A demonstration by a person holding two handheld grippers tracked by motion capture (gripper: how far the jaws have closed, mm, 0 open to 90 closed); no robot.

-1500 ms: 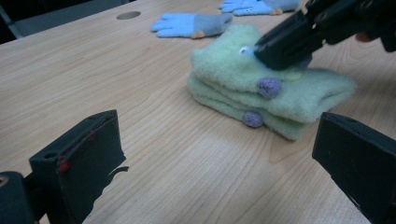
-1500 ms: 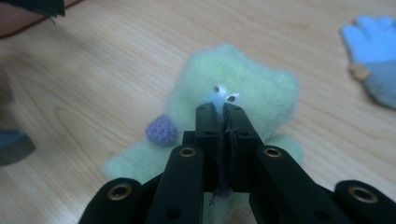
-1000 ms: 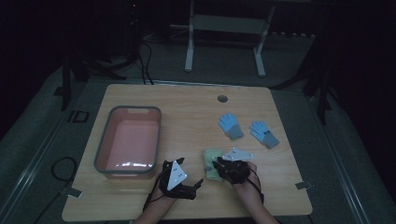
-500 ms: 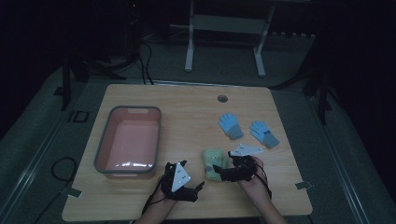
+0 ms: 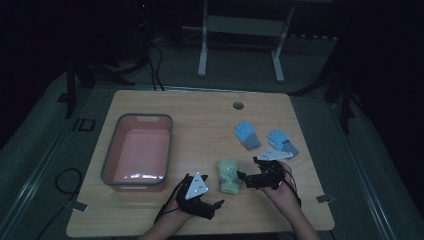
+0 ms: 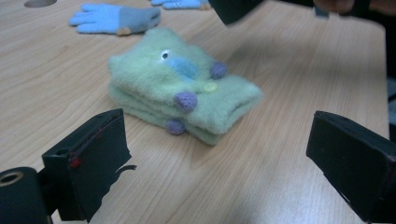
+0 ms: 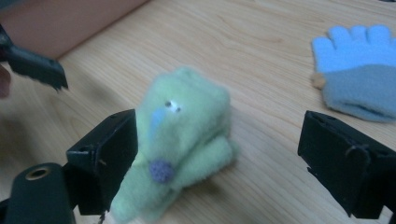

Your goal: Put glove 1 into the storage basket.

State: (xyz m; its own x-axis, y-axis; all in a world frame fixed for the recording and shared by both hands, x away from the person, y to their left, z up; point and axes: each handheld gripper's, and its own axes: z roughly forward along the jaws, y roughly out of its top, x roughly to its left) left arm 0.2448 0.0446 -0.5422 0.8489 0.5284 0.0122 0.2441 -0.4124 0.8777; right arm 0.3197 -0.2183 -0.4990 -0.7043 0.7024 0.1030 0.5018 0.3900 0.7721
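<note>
Jaws spread wide on both sides: the right gripper has just been opening, nothing pinched between them, and the left gripper is released too. The folded green gloves lie flat on the worktop between the two — right of the pink tub, nearer than the blue gloves.

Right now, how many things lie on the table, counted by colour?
Blue gloves: 2
Green gloves, stacked in one pile: 2
Pink bin: 1
Total: 5
</note>
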